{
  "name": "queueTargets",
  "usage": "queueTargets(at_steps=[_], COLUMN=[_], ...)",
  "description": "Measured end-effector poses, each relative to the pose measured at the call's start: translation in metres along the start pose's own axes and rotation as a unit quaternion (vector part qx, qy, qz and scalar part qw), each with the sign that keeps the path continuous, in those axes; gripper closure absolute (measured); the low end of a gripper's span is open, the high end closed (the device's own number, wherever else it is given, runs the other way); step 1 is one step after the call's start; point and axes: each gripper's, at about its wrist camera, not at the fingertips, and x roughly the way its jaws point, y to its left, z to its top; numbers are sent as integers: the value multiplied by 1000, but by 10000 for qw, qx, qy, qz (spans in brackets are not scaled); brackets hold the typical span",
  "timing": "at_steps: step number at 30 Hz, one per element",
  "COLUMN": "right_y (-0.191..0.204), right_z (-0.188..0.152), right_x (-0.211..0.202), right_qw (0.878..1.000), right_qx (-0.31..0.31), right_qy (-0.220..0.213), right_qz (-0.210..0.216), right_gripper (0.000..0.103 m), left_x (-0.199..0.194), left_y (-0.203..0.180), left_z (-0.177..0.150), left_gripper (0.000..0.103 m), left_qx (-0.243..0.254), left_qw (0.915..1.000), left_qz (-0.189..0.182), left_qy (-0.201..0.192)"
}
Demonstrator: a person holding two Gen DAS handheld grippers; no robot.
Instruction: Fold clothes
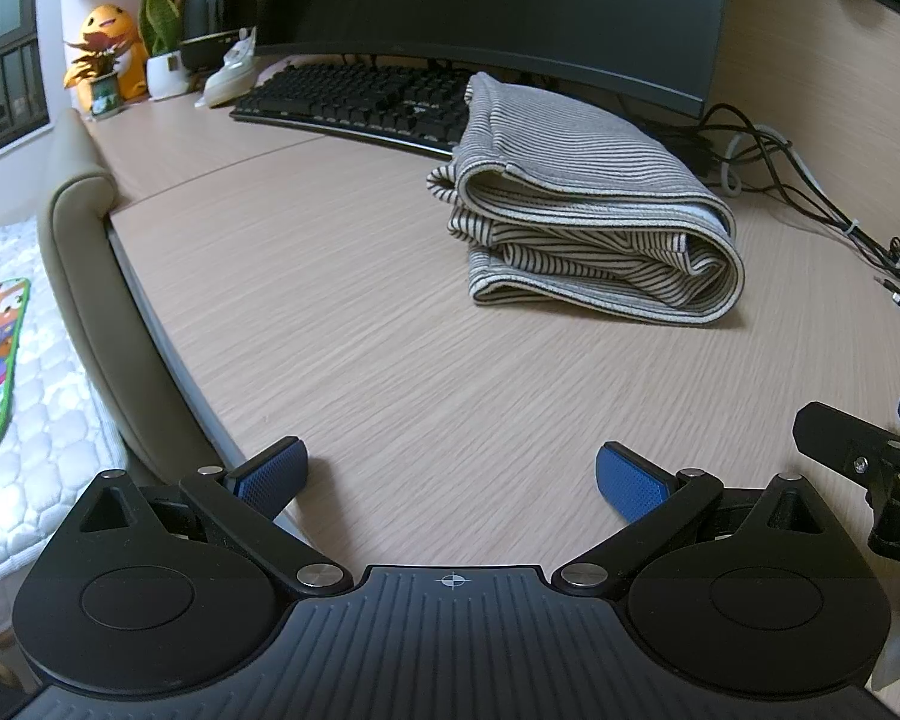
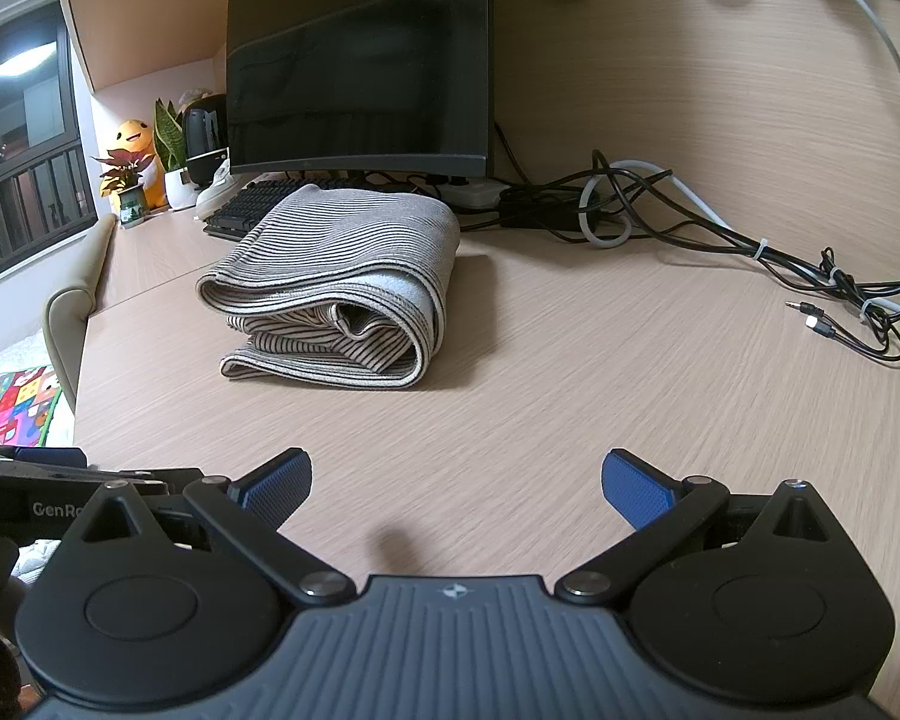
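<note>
Both grippers level over desk (image 1: 390, 360) | left gripper (image 1: 450, 480) spread, empty | right gripper (image 2: 456, 483) spread, empty | folded striped garment (image 1: 588, 210) ahead, untouched

Count on the light wood-grain surface (image 2: 570, 360): one folded grey-and-black striped knit garment (image 2: 336, 288), one black curved monitor (image 2: 360, 60), one black keyboard (image 1: 354, 96). At the far corner: one orange plush toy (image 1: 111, 30), two potted plants, a red-leaved one in a small green pot (image 1: 99, 69) and a tall green-leaved one in a white pot (image 1: 162, 42). Two black tongs with blue pads, left (image 1: 450, 474) and right (image 2: 456, 480), both spread wide and empty; one tangle of black and white cables (image 2: 660, 210), individual count not resolvable.
</note>
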Motion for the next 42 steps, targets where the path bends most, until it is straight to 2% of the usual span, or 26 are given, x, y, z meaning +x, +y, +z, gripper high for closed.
queueTargets(at_steps=[22,26,31,35,42], right_y=[-1,-4,8,12,4], right_z=[2,7,8,6,9], right_x=[5,23,33,35,36], right_qw=[9998,9975,9944,9948,9950], right_qx=[133,162,-378,-620,-652], right_qy=[149,674,895,719,759], right_qz=[-30,-170,-423,-367,22], right_gripper=[0,0,0,0,0], left_x=[2,2,3,1,0], left_y=[-3,-3,-4,-4,-3], left_z=[0,0,0,0,-1], left_gripper=[0,0,0,0,0], left_qx=[113,101,102,125,149], left_qw=[9999,9999,9999,9999,9999], left_qz=[69,90,96,72,35], left_qy=[2,14,27,70,70])
